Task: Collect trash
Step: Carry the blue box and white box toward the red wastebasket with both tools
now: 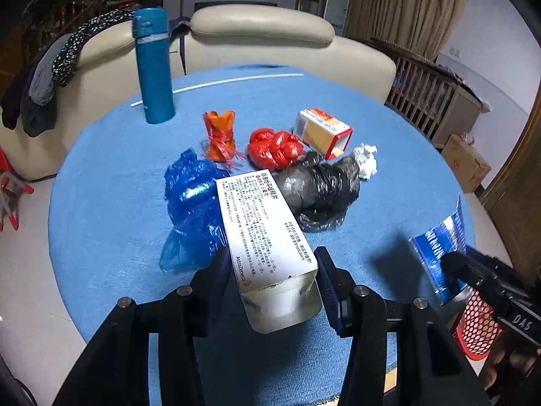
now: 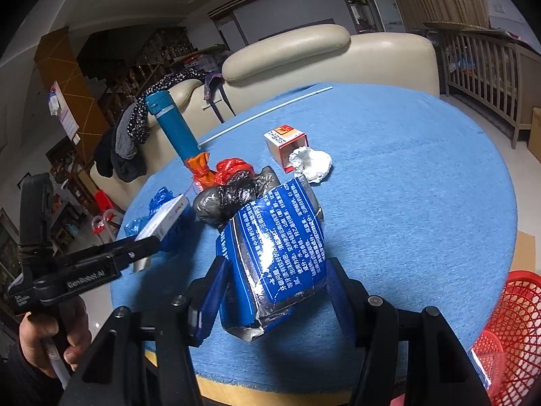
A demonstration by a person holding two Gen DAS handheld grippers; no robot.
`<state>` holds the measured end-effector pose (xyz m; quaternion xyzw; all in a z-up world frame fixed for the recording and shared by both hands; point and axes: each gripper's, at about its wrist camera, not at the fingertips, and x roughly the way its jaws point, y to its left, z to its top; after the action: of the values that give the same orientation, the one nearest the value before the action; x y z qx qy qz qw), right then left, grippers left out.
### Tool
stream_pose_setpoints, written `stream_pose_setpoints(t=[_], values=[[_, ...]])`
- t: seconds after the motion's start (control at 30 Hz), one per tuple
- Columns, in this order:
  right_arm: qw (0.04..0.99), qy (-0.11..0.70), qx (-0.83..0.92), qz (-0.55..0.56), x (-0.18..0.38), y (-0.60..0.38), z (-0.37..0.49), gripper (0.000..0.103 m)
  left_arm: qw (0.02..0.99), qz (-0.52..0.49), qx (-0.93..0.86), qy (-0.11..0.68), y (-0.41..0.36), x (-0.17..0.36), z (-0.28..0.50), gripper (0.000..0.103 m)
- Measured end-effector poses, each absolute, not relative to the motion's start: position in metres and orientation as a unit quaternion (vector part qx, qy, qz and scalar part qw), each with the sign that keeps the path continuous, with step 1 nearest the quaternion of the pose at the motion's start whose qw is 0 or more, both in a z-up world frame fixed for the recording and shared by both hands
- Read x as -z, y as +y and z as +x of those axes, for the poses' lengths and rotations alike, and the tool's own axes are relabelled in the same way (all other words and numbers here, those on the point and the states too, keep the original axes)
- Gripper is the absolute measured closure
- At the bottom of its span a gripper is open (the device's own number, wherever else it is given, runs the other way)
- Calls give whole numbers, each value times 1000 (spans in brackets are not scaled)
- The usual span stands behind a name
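Observation:
My left gripper (image 1: 270,267) is shut on a white medicine box (image 1: 263,226) and holds it over the blue round table (image 1: 111,182). My right gripper (image 2: 274,274) is shut on a blue foil box (image 2: 277,250), also seen at the right in the left wrist view (image 1: 436,247). On the table lie a blue plastic bag (image 1: 189,203), an orange wrapper (image 1: 219,137), a red bag (image 1: 274,149), a black bag (image 1: 321,189), a crumpled tissue (image 1: 367,159) and a small orange-white box (image 1: 321,128).
A red mesh basket (image 2: 507,331) stands off the table's near right edge. A teal flask (image 1: 154,67) and a white rod (image 1: 219,84) are at the table's far side. A cream sofa (image 1: 263,37) stands behind.

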<state>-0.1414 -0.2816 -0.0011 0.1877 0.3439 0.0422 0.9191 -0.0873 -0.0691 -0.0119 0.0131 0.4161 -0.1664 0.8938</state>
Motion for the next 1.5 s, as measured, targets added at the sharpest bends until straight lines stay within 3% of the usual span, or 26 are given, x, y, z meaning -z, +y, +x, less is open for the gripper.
stream_pose_setpoints(t=[0.27,0.97,1.5], values=[[919,342,-39,194,1,-284,-143,42,901,-47,212,375,-53,-17,-95,51],[920,321,3,224,-6,-317,-179,42,884,36,270,380,-121,-6,-120,51],[907,285,151,271,-7,-418,-289,42,864,88,344,357,-183,-18,-156,51]])
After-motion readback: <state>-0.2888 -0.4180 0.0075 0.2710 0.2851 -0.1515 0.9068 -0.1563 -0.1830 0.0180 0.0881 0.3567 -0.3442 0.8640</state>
